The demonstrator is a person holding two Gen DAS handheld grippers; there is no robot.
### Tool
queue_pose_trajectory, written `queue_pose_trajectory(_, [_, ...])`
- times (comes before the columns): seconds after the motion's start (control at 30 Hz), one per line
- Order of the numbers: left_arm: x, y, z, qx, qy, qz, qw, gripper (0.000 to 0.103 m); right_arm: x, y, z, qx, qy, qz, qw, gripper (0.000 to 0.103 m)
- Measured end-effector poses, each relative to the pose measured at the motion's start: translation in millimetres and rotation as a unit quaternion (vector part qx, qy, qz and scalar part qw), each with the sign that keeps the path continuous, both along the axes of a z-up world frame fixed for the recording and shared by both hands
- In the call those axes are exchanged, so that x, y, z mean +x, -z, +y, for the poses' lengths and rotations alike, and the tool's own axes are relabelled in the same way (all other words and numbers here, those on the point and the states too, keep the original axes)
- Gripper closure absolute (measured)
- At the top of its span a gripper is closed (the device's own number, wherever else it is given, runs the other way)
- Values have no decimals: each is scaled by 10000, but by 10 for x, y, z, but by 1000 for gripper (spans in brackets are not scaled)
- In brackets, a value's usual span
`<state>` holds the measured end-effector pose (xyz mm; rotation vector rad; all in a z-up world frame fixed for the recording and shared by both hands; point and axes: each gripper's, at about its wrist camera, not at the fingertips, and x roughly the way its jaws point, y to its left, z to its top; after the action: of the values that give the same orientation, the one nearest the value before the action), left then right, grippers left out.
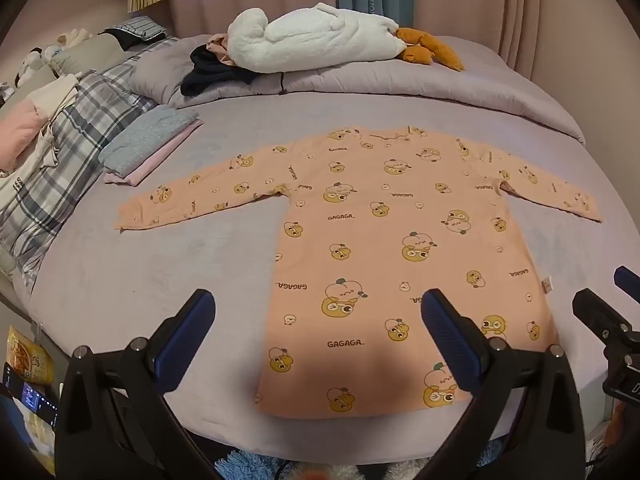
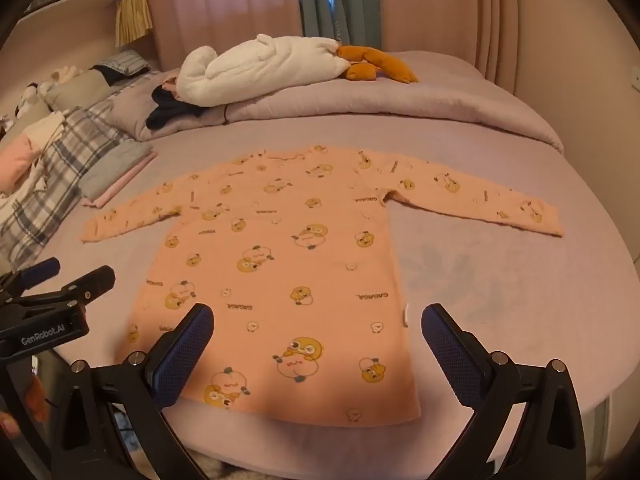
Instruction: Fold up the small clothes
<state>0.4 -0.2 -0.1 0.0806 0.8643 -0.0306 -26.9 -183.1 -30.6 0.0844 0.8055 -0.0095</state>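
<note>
A peach long-sleeved shirt [image 1: 384, 248] with yellow cartoon prints lies flat on the lilac bed [image 1: 180, 264], sleeves spread to both sides, hem toward me. My left gripper [image 1: 318, 304] hovers open above the hem's left part, nothing between its blue pads. In the right wrist view the same shirt [image 2: 280, 264] shows, and my right gripper [image 2: 318, 316] stands open over the hem's right part, empty. The left gripper [image 2: 60, 276] shows at that view's left edge; the right gripper [image 1: 612, 292] shows at the left wrist view's right edge.
A small stack of folded clothes [image 1: 148, 144], grey on pink, sits left of the shirt. Plaid bedding [image 1: 72, 152] and pillows lie at far left. A white plush goose [image 1: 316, 36] and dark clothes [image 1: 212, 72] rest on the rolled duvet [image 1: 440, 88] behind.
</note>
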Motion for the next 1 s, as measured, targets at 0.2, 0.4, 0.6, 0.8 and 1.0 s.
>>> queue_pose_trajectory(0.2, [32, 1, -15, -25, 24, -8, 10000, 0, 1, -8, 9, 12, -16, -5, 10000, 0])
queue_pose_trajectory(0.4, [8, -18, 56, -43, 12, -50, 10000, 0, 14, -40, -5, 0, 9, -8, 10000, 0])
queue_pose_trajectory(0.6, [-9, -43, -20, -2, 37, -87, 10000, 0, 27, -13, 31, -11, 13, -6, 10000, 0])
queue_pose_trajectory(0.8, [-12, -45, -52, 21, 43, -108, 9999, 0, 7, -14, -16, 20, 26, -5, 10000, 0])
queue_pose_trajectory(1.0, [-15, -46, -62, 23, 41, -108, 9999, 0, 2, -10, -16, 23, 21, -5, 10000, 0])
